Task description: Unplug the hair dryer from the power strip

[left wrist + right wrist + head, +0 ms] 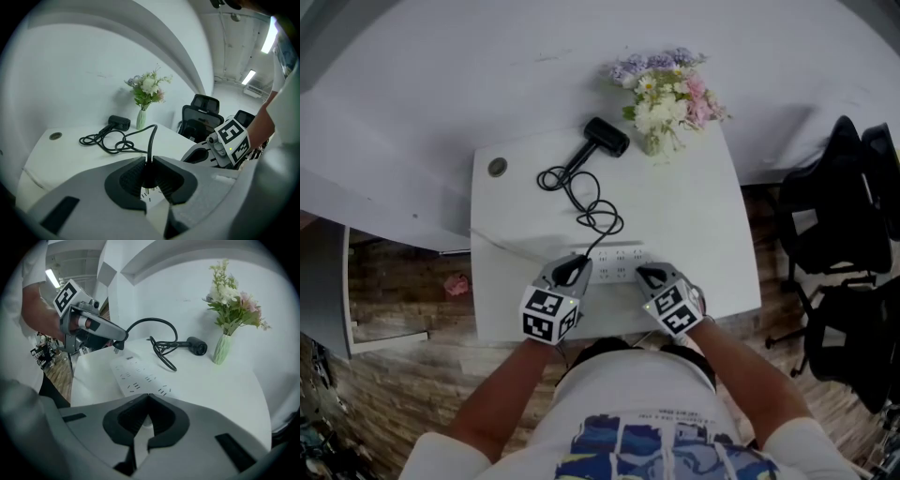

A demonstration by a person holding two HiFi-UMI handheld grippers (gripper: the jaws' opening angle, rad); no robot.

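A black hair dryer [607, 137] lies at the back of the white table [703, 225], and its cord [592, 211] loops toward me. My left gripper [575, 272] is shut on the cord's black plug [149, 174]. In the right gripper view the plug [117, 345] hangs clear above the white power strip [138, 376], its prongs showing. The strip [617, 264] lies flat near the table's front edge. My right gripper [649, 275] is shut, with its tips down at the strip's right end and nothing held between its jaws.
A pale green vase of flowers [667, 94] stands at the table's back right corner. A round cable grommet [497, 167] sits at the back left. Black office chairs [839, 216] stand on the floor to the right. A small pink object [456, 284] lies on the floor at left.
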